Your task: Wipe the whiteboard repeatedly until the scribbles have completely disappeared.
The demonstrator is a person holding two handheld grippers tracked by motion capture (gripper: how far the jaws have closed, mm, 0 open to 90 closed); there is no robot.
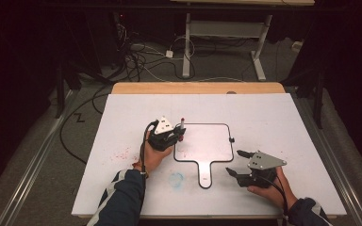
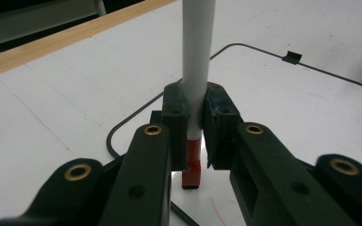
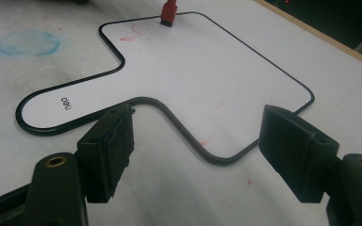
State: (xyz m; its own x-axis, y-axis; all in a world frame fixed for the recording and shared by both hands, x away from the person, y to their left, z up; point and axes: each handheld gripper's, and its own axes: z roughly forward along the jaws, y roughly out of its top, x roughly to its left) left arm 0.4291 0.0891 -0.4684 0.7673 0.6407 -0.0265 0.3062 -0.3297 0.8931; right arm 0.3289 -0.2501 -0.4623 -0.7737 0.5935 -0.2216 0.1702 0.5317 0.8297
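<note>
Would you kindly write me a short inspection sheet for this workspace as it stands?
Surface: white table top, red specks and a blue smudge.
Job's things: paddle-shaped whiteboard lying flat; marker upright, red end on the board's corner.
Clutter: nothing seen.
Grippers: left gripper shut on the marker; right gripper open, near the board's handle.
Cables: one trails from each gripper; loose cables on the floor.
Surroundings: dark room, another table's legs behind.

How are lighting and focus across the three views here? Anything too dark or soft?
High view: white table sheet evenly lit, surrounding floor and room very dark. Left gripper view: marker and pads fairly sharp, the nearest black links soft, small glare under the red tip on the whiteboard. Right gripper view: board sharp, near pads slightly soft.
</note>
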